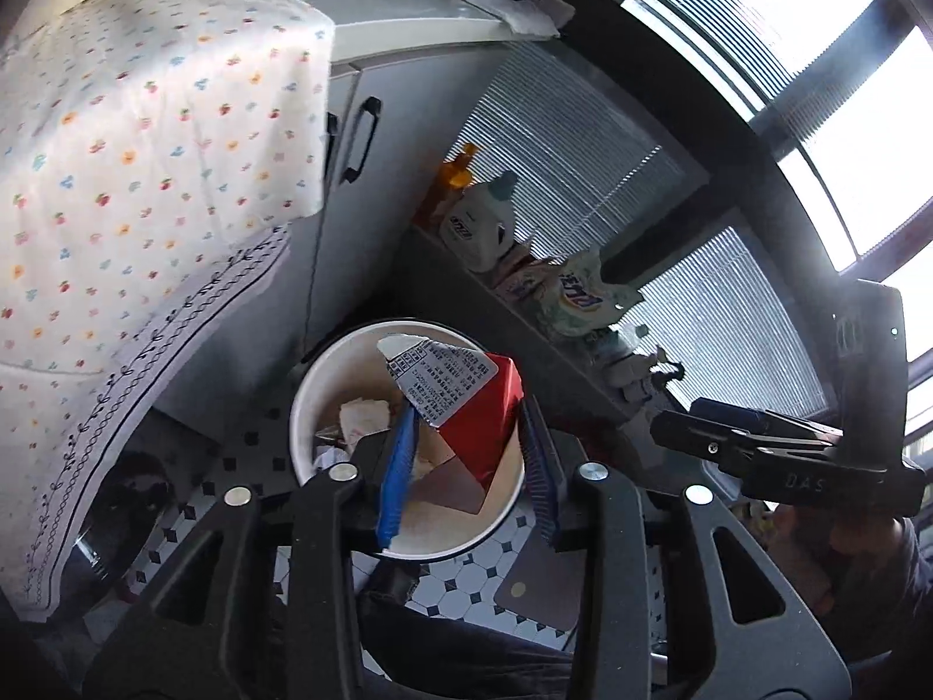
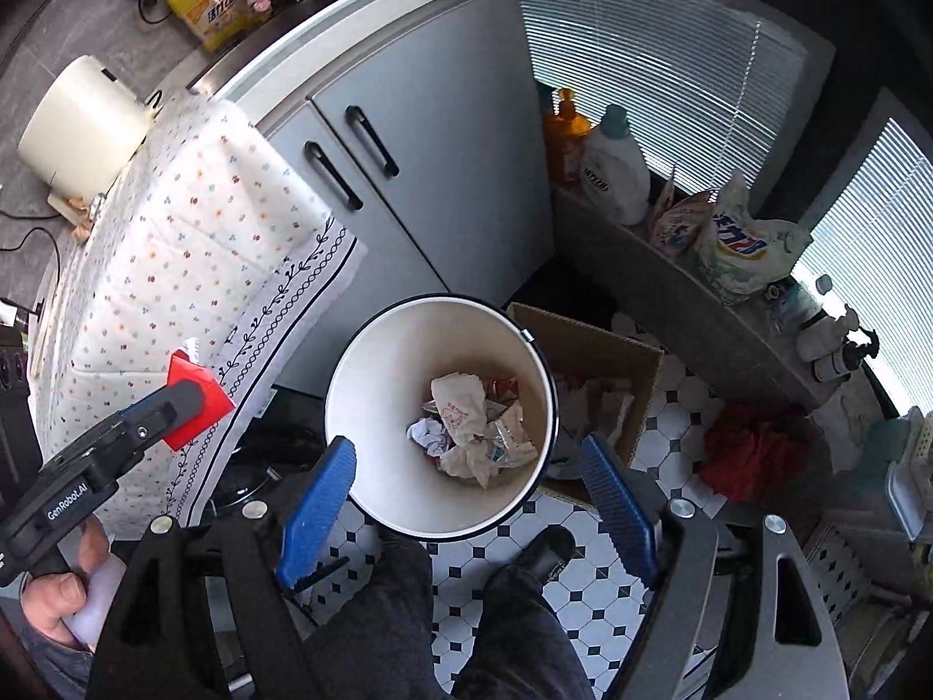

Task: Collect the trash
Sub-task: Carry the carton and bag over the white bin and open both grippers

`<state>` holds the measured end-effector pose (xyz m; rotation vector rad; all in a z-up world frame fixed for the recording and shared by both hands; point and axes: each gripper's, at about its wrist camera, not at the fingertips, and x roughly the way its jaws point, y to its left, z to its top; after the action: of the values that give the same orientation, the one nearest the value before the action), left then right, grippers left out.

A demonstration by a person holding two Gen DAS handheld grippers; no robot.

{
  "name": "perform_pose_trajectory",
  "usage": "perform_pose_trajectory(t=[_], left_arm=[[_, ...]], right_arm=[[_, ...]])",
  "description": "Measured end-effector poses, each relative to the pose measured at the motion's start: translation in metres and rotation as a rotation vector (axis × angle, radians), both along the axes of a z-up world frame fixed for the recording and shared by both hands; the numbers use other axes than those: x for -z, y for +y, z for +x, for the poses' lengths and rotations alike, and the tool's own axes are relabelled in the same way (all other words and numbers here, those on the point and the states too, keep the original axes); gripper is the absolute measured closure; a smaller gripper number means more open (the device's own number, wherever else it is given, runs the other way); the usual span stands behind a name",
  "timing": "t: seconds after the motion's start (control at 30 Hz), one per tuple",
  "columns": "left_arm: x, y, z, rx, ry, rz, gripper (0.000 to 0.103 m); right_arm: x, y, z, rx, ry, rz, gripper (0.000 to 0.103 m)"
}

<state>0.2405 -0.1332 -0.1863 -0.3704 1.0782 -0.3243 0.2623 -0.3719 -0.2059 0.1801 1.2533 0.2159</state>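
A white bin (image 2: 379, 350) with a dark rim stands on the tiled floor and holds crumpled paper and wrappers (image 2: 466, 426). My right gripper (image 2: 466, 449) hovers over its mouth, blue fingers wide open and empty. In the left wrist view, a red and white carton (image 1: 472, 402) hangs tilted between the fingers of my left gripper (image 1: 466, 408), above the bin (image 1: 315, 385). The carton lies against the left pad (image 1: 396, 466), and a sliver of space shows beside the right pad. In the right wrist view the left gripper (image 2: 134, 426) sits at the left with the red carton (image 2: 198, 402) at its tip.
A table under a dotted cloth (image 2: 175, 233) stands left of the bin, with a grey cabinet (image 2: 437, 146) behind. A cardboard box (image 2: 600, 350) sits right of the bin. Detergent bottles (image 2: 618, 163) line a sill, with a red cloth (image 2: 752, 449) below. The person's legs (image 2: 513, 612) are in front.
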Motion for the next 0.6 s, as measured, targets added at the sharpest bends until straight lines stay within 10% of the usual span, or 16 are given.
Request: perform_pose_trajectory(t=[0.07, 0.2, 0.6], left_arm=[[-0.004, -0.004, 0.000, 0.017, -0.013, -0.020, 0.028], [-0.017, 0.001, -0.003, 0.012, -0.036, -0.051, 0.015], [-0.098, 0.091, -0.036, -0.212, -0.173, 0.027, 0.006]], right_arm=[[-0.006, -0.007, -0.003, 0.020, -0.011, -0.002, 0.022], [-0.017, -0.010, -0.005, 0.038, -0.031, 0.000, 0.018], [-0.065, 0.063, 0.014, -0.085, -0.138, 0.082, 0.010]])
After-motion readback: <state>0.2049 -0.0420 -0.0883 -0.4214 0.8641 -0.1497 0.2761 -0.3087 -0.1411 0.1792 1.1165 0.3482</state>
